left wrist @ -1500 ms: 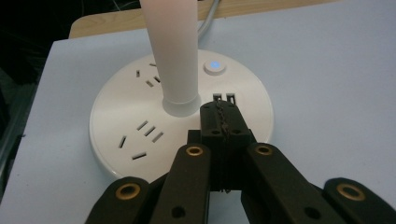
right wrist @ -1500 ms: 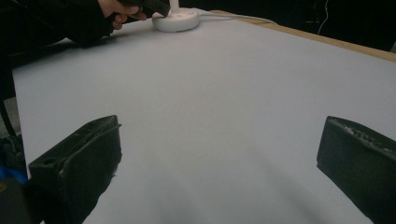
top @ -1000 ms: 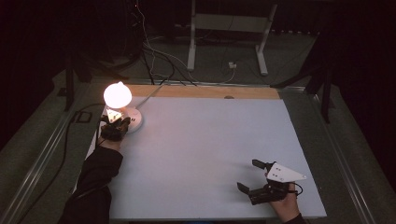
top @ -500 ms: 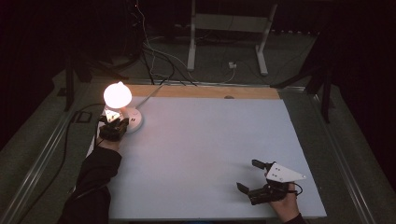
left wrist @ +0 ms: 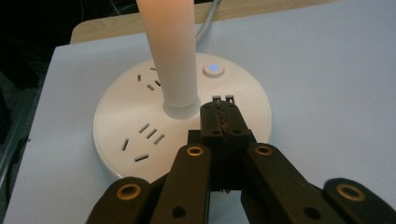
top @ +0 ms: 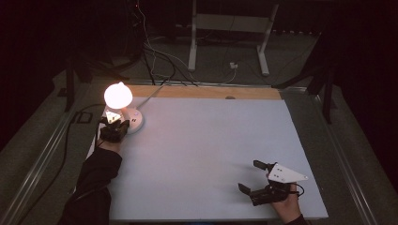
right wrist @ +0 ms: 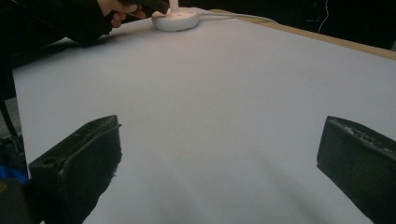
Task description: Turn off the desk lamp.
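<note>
Item 1, lamp [top: 119, 101]: small desk lamp, lit, globe shade glowing; stands at the upper left of the high view, near the far left corner of the desk [top: 211, 154]; its round white base [left wrist: 140, 135] carries socket slots, two small ports and a button [left wrist: 214, 69] that glows blue; the stem [left wrist: 170, 51] rises from the base's middle; a pale cable runs off behind it toward the desk's far edge.

Item 2, left gripper [left wrist: 223, 112]: jaws brought fully together, nothing between them; the joined tips rest over the near rim of the base, just in front of the stem and just short of the two ports, the glowing button a little beyond; judged to be closed so as to make one narrow point for pressing a control, a pinch being of no use here; whether the tips actually touch the base cannot be told. In the high view it sits at the lamp's foot [top: 114, 130], a dark sleeve [top: 96, 183] trailing to the lower left.

Item 3, right gripper [top: 256, 177]: lower right of the high view, well apart from the lamp; jaws spread wide, holding nothing, bare desk between them in the right gripper view; judged to be parked out of the way while the other hand works.

Item 4, desk: pale sheet over a wooden top, a strip of wood showing along the far edge.
</note>
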Motion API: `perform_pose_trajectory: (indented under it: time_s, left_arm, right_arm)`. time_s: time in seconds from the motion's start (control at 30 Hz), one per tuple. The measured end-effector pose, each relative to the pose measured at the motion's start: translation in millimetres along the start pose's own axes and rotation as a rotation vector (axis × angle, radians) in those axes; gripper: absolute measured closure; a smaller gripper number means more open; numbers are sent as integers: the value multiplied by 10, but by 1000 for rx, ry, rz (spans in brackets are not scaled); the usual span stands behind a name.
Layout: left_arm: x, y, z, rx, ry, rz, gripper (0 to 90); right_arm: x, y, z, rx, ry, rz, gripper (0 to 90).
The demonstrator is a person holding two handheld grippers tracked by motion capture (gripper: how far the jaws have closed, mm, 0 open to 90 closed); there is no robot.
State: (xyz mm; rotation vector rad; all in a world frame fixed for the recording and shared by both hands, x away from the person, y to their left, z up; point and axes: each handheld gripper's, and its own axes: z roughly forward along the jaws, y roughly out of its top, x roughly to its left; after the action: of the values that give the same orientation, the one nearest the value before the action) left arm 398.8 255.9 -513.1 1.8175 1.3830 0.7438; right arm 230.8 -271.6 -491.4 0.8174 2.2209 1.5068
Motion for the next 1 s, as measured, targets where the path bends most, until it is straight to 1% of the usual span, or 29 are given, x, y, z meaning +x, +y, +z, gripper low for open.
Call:
perform_pose_trajectory:
  time_s: [0.07, 0.13, 0.2, 0.27, 0.4, 0.43, 0.5, 0.53, 0.57, 0.67, 0.7, 0.77, 0.8, 0.83, 0.87, 0.93, 0.97, 1.0]
  left_arm:
    - [5, -11, 9, 8, 2, 3, 900]
    - [8, -15, 10, 4, -2, -3, 900]
    - [6, -13, 9, 7, 0, 6, 900]
    - [4, -18, 13, 11, 12, 14, 900]
    - [26, -23, 12, 9, -2, 3, 900]
    - [24, -24, 11, 9, 0, 8, 900]
    - [7, -26, 12, 7, 10, 24, 900]
    - [-3, -24, 13, 9, 18, 40, 900]
    - [-30, -23, 15, 12, 33, 72, 900]
    - [-50, -18, 15, 17, 45, 89, 900]
    - [-71, -12, 13, 26, 61, 117, 900]
    - [-76, -12, 15, 24, 63, 121, 900]
    - [-90, -11, 17, 24, 71, 138, 900]
    - [-95, -6, 17, 27, 76, 146, 900]
    - [-101, -12, 18, 21, 81, 140, 900]
    - [-71, 0, -23, -31, 50, 105, 900]
    - [-71, 0, -23, -31, 50, 105, 900]
    - [-26, 67, -92, -62, 44, 65, 900]
  right_arm:
    - [-2, -1, 2, 1, 1, 0, 0]
    - [0, -1, 2, 1, 1, -1, 0]
    - [5, 2, -2, 1, 0, -4, 0]
    - [1, 0, 2, 2, 0, -3, 0]
    - [6, 2, 2, 3, -1, -4, 0]
    - [7, 1, 4, 5, -1, -3, 0]
    - [7, -1, 8, 6, -2, -5, 0]
    - [9, 0, 7, 7, -2, -6, 0]
    - [9, 0, 7, 4, -2, -5, 0]
    - [4, -4, 16, 8, -1, -4, 0]
    - [7, -4, 17, 9, -2, -4, 0]
    - [10, -3, 18, 9, -4, -8, 0]
    - [12, -3, 18, 9, -4, -8, 0]
    - [12, -3, 21, 11, -3, -7, 0]
    - [12, -3, 21, 11, -3, -7, 0]
    - [10, -2, 14, 10, -5, -9, 0]
    - [8, -1, 8, 7, -5, -7, 0]
    - [4, -1, 4, 5, -5, -4, 0]
